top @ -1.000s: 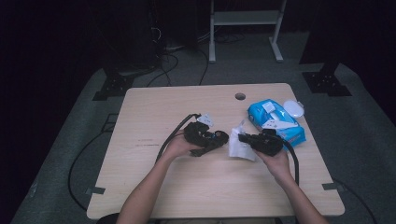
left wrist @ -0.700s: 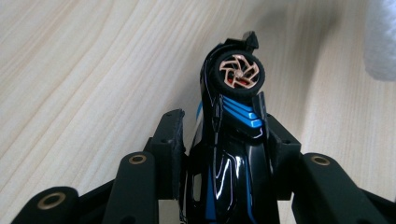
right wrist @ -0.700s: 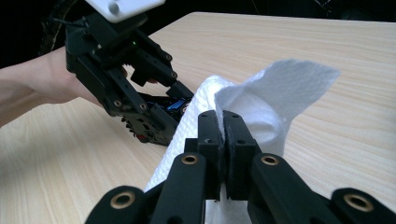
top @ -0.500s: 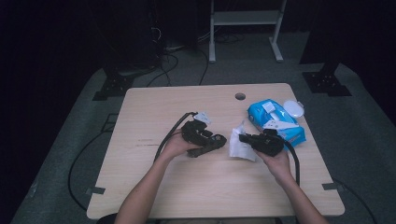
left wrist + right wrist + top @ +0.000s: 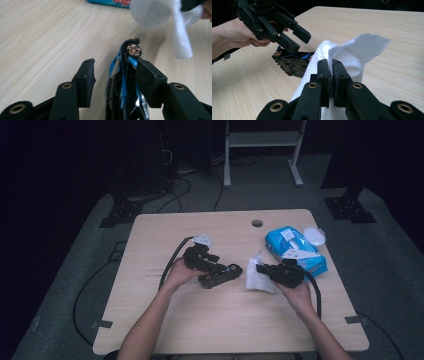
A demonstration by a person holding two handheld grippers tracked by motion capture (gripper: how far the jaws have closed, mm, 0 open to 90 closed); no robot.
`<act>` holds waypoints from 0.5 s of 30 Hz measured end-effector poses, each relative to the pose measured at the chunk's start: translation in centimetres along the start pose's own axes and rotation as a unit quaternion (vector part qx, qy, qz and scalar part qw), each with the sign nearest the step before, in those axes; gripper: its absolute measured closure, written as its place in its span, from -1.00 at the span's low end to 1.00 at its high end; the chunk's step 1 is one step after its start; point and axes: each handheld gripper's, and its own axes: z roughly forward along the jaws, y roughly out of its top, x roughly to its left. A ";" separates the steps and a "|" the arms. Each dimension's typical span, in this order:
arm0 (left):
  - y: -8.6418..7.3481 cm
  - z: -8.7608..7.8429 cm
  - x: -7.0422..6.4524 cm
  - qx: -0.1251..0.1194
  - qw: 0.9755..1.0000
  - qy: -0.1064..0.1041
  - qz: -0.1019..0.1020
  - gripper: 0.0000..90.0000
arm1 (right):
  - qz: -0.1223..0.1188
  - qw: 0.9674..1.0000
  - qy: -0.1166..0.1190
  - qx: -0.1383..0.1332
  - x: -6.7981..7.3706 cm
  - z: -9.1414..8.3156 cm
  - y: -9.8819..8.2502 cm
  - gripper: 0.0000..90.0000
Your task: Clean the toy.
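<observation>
A black glossy object with blue lines [image 5: 220,275] lies on the wooden table [image 5: 165,320]. My left gripper [image 5: 216,262] hovers just over it. Its jaws have just been opening and stand apart, with the object [image 5: 122,87] between them, loose and close beside the right pad [image 5: 147,82]. From the right gripper view, the left gripper [image 5: 299,41] sits above the object [image 5: 293,63]. My right gripper [image 5: 330,65] is shut on a white wet wipe [image 5: 359,47], which hangs a little right of the object [image 5: 257,279].
A blue pack of wipes [image 5: 295,251] lies at the back right behind my right gripper [image 5: 265,270], with a white round lid [image 5: 313,236] beside it. A cable hole [image 5: 257,223] is in the tabletop at the back. Cables trail from both grippers.
My left gripper has drawn back to the left and risen slightly, its jaws spreading; the black object now rests on the table. The right gripper and the wipe have stayed put.
</observation>
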 end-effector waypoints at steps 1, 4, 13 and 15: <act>-0.1 0.0 0.1 -0.001 1.000 -0.004 -0.002 0.08 | -0.001 1.000 0.000 0.001 0.0 0.0 0.0 0.89; -0.4 0.1 0.1 -0.008 1.000 -0.009 -0.008 0.06 | -0.001 1.000 0.001 0.001 0.0 0.0 0.0 0.89; -0.3 0.1 -1.3 -0.008 0.999 0.013 0.028 0.07 | -0.012 1.000 -0.003 0.005 0.2 -0.6 -0.1 0.89; -0.4 0.2 -1.6 -0.011 0.999 0.019 0.031 0.07 | -0.013 1.000 -0.003 0.005 0.2 -0.7 -0.1 0.89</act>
